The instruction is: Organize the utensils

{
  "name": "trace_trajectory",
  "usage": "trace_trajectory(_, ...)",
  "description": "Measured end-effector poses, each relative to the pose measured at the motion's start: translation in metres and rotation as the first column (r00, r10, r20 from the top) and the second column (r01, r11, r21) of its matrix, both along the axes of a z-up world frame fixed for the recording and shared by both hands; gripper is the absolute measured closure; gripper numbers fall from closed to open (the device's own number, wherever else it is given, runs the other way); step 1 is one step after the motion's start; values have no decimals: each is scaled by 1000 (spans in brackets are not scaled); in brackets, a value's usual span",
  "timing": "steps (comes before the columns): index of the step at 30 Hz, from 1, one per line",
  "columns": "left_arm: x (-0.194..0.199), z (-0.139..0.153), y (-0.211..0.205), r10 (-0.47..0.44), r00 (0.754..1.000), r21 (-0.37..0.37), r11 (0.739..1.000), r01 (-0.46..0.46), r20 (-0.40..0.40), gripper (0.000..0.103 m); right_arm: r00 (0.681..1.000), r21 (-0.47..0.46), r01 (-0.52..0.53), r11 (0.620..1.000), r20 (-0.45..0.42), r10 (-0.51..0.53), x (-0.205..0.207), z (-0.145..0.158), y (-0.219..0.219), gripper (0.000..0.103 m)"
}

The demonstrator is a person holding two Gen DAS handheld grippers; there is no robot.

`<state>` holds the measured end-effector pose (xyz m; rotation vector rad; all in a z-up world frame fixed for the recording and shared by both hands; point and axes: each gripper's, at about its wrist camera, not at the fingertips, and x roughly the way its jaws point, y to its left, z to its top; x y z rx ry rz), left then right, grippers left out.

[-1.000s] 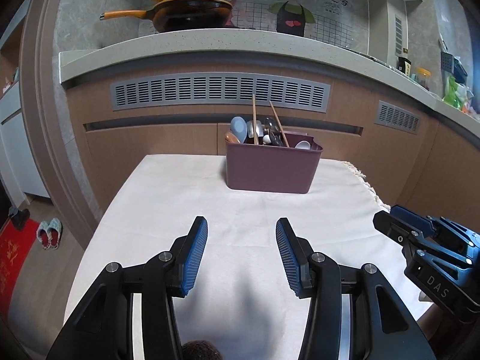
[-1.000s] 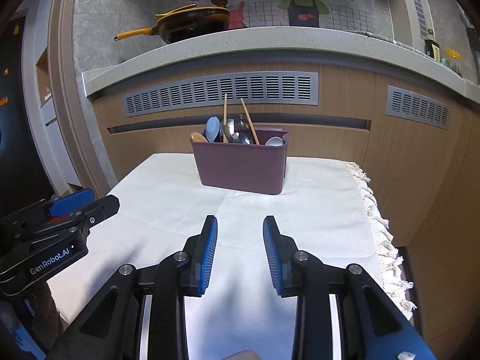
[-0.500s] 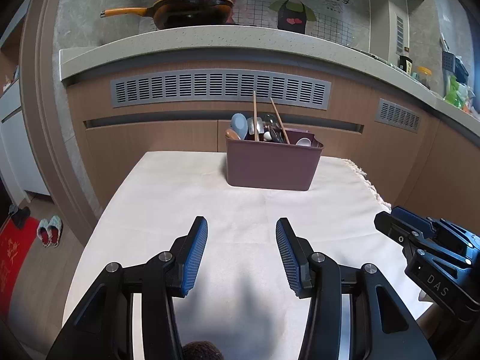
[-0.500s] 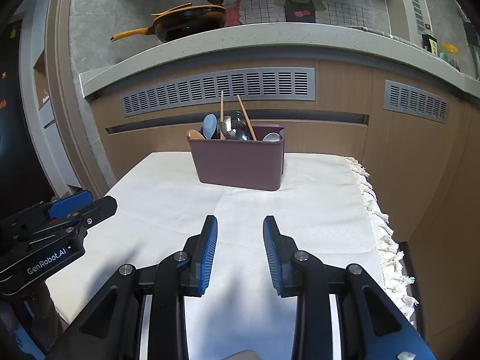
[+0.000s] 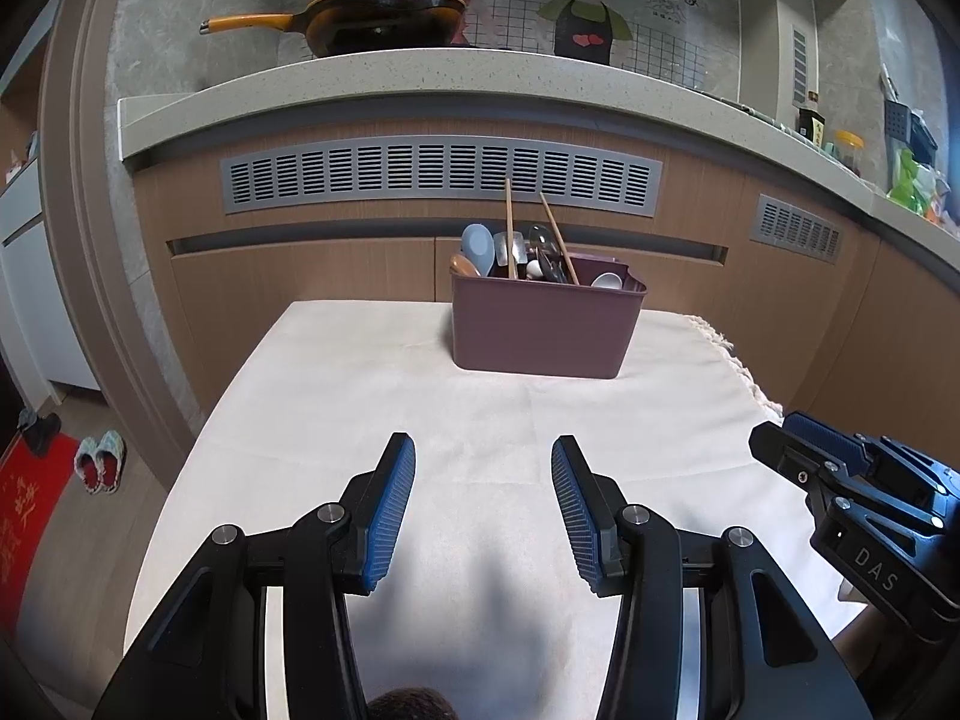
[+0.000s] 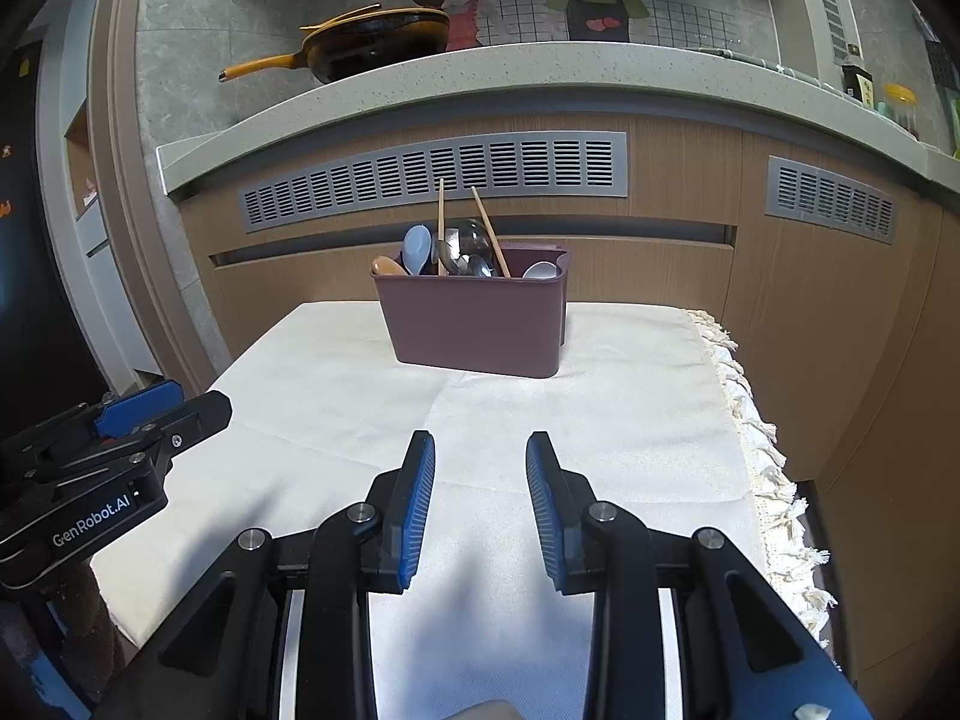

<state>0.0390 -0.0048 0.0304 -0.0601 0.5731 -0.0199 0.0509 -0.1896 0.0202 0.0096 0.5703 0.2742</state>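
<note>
A mauve plastic bin (image 5: 543,330) (image 6: 477,324) stands at the far end of the cloth-covered table. It holds two wooden chopsticks (image 5: 509,234), a light blue spoon (image 5: 478,245), a wooden spoon (image 6: 387,267), a white spoon (image 6: 540,271) and several metal utensils (image 6: 465,252). My left gripper (image 5: 483,456) hovers open over the near cloth with nothing between its blue pads. My right gripper (image 6: 480,450) is open and empty too, well short of the bin. Each gripper shows at the edge of the other's view.
A cream tablecloth (image 5: 480,408) covers the table, its fringed edge (image 6: 762,450) hanging off the right side. Behind stands a wooden counter front with grey vents (image 5: 441,171). A dark pan with a yellow handle (image 5: 372,15) sits on the counter. Slippers (image 5: 99,459) lie on the floor at left.
None of the objects has moved. The view tilted very slightly; both grippers stay open in place.
</note>
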Motion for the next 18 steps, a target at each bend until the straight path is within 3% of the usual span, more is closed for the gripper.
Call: trace_trajectory(18,-2,-1,-2,12,1000,10,1000,-12,5,55,1000,-3,22,1000,1,-22,1,0,0,73)
